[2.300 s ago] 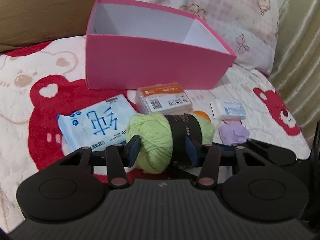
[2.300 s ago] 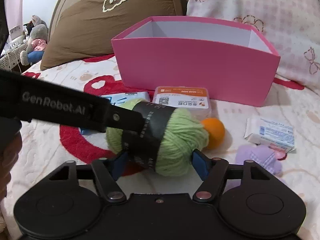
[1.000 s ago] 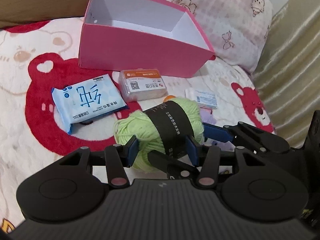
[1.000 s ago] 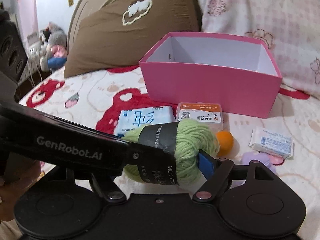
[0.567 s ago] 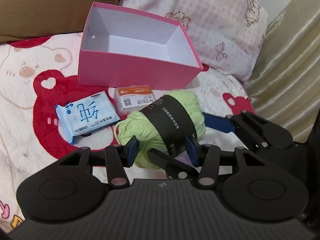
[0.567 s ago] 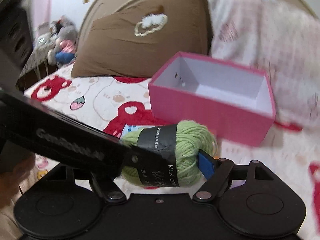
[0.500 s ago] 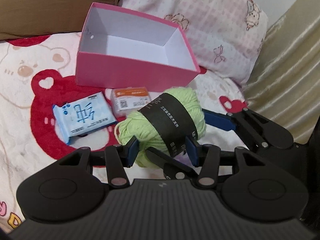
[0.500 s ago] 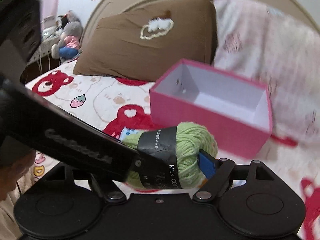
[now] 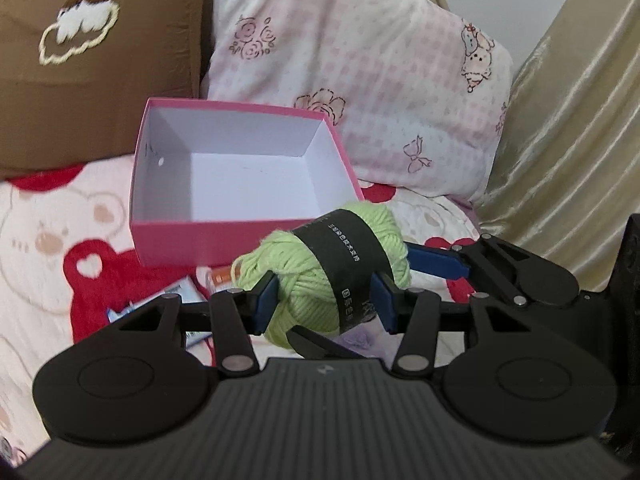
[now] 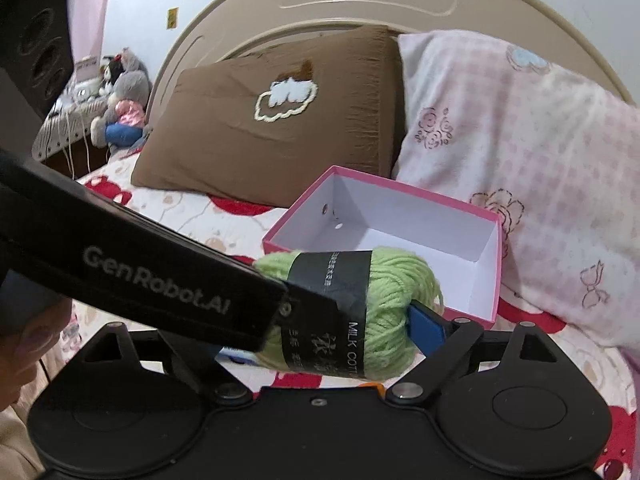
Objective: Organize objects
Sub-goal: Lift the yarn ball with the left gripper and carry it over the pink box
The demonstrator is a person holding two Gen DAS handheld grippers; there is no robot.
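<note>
Fleecy bear-print bedspread (image 9: 60,240) | both grippers, left (image 9: 324,300) and right (image 10: 320,328), clamp fuzzy green yarn ball (image 9: 320,276) | rectangular pink cardboard box (image 9: 240,240)

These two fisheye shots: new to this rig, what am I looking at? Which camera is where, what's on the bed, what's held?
No robot arm here: a person carries a hand-held gripper in each hand, and each has a fisheye camera looking forward along its two blue-padded fingers.

In the left wrist view, the left hand-held gripper fills the bottom, and the right one reaches in from the right side. In the right wrist view, the right hand-held gripper is at the bottom; the long black bar across it is the left one.

Both are shut on one ball of green yarn with a black label, lifted just in front of an open, empty pink box. The box sits on a bear-print bedspread, with a brown pillow and a pink pillow behind. A few small packets lie partly hidden below the yarn.
</note>
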